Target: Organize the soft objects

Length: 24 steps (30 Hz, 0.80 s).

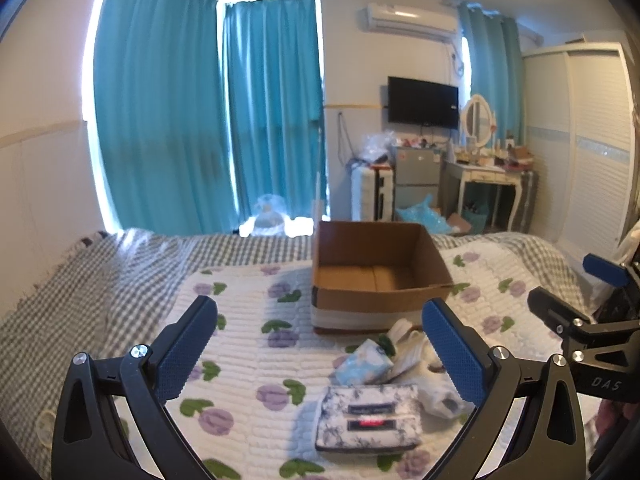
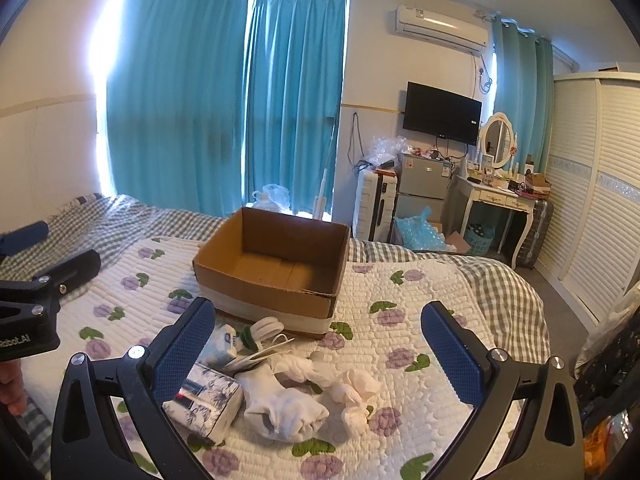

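An open, empty cardboard box point(image 1: 376, 276) point(image 2: 276, 268) stands on the bed. In front of it lies a pile of soft things: a blue-and-white patterned tissue pack point(image 1: 370, 418) point(image 2: 210, 400), a light-blue tissue pack point(image 1: 364, 364) point(image 2: 222, 344), rolled white socks point(image 2: 288, 408) point(image 1: 436, 394) and a smaller white sock bundle point(image 2: 354, 396). My left gripper point(image 1: 320, 344) is open and empty, above the pile's left side. My right gripper point(image 2: 316, 348) is open and empty, above the socks. The right gripper also shows at the right edge of the left wrist view point(image 1: 576, 292).
The bed has a white quilt with purple flowers point(image 2: 400, 320) over a grey checked blanket point(image 1: 100, 264). Teal curtains, a suitcase, a small fridge, a dressing table and a wardrobe point(image 2: 592, 208) stand beyond the bed's far edge.
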Motion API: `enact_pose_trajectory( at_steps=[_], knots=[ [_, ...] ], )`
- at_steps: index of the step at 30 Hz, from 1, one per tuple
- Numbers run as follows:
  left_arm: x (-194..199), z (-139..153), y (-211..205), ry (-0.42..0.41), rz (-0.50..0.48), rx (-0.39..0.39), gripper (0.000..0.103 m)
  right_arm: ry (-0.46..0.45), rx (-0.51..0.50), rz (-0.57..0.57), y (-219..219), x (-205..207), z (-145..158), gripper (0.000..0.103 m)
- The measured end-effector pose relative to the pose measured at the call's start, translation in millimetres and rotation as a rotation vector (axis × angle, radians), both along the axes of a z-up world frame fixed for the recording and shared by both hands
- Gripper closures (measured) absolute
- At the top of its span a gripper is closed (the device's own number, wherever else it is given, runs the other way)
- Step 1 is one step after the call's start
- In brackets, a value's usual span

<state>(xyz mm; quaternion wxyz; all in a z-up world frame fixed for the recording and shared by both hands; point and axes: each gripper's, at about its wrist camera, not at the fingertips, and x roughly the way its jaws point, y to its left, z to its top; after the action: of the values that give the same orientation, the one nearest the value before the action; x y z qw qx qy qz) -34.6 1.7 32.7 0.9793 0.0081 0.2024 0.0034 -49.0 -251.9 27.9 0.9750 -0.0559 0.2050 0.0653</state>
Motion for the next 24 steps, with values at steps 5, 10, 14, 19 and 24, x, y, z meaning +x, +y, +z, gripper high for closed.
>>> enact_pose_trajectory(
  at_steps=[5, 10, 14, 19, 24],
  knots=[
    [-10.1, -4.8, -5.6, 0.031, 0.008, 0.029, 0.0, 0.014, 0.0, 0.009, -8.2, -19.1, 6.4, 0.0],
    [0.2, -41.1, -4.6, 0.125, 0.043, 0.083, 0.0, 0.077, -0.019, 0.01, -9.1, -25.6, -10.8, 0.0],
    [15.3, -84.2, 4.9, 0.233, 0.084, 0.108, 0.0, 0.162, -0.036, 0.021, -1.3, -17.5, -40.4, 0.0],
    [35.1, -129.7, 23.1, 0.345, 0.139, 0.116, 0.0, 0.246, -0.081, 0.045, 18.1, -1.4, -76.4, 0.0],
    [49.4, -157.4, 25.7, 0.415, 0.134, 0.113, 0.0, 0.292, -0.12, 0.064, 36.6, 11.7, -97.4, 0.0]
  ],
)
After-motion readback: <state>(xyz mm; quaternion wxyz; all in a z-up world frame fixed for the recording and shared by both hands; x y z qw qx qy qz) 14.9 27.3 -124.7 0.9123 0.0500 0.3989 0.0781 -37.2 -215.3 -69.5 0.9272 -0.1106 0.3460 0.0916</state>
